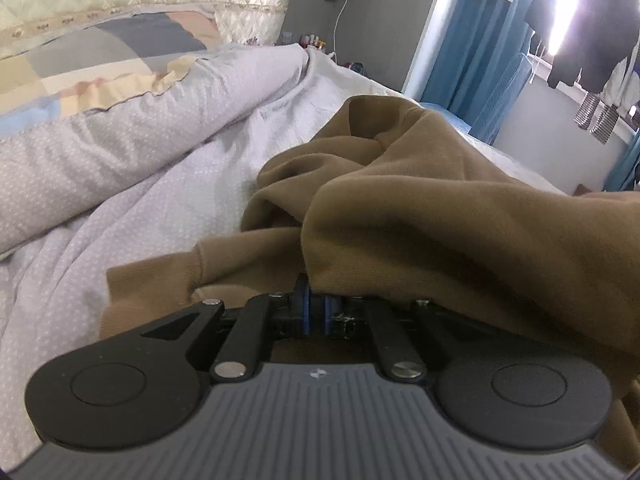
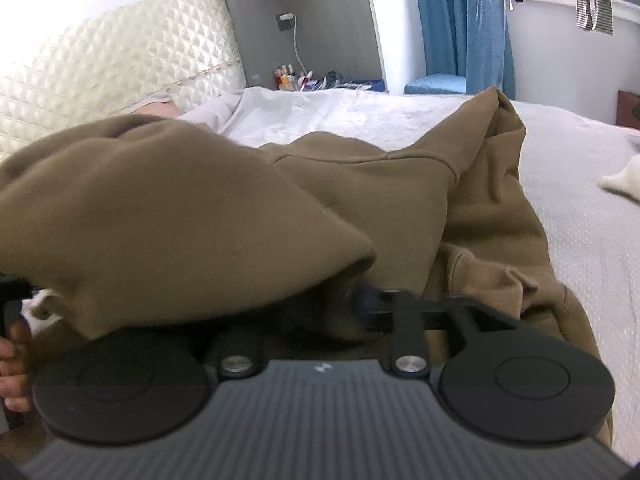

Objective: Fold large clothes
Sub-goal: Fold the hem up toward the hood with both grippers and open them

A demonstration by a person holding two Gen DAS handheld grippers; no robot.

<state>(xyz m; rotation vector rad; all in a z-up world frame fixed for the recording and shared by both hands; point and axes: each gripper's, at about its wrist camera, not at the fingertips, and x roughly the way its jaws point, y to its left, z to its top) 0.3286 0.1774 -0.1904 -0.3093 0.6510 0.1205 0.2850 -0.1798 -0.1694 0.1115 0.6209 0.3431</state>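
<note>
**Brown sweatshirt gathered over both grippers, mid-fold on the bed**

Brown sweatshirt [image 1: 420, 200] lying bunched on the pale bedspread [image 1: 132, 216], partly lifted, thick folds draped over both tools. Ribbed hem or cuff edge trailing flat at lower left in the left wrist view; a long seam running across the flatter panel in the right wrist view, with one corner peaked up toward the far side of the bed.

Left gripper [image 1: 316, 304] pinched on a fold of the cloth: blue pads drawn close together, fabric entering right at the pad tips. Held low and near the bedspread, probably to carry this edge across without dragging the rest.

Right gripper [image 2: 352, 300] buried under a heavy hanging flap; only the right finger linkage showing, tips covered. Jaw state not readable here, though the cloth draping over it suggests a hold or a lift from beneath. Bare fingers [image 2: 16, 356] gripping a dark handle at the left edge of that view.

Likely stage: early, garment still rumpled, no clean crease formed. Next need, as a guess: spreading the body flat before bringing a side over.

Further out: rolled lilac duvet [image 1: 120, 148], patchwork pillow [image 1: 92, 60], quilted headboard [image 2: 112, 68], blue curtains [image 2: 448, 20], laundry hanging by the window [image 1: 592, 32].
</note>
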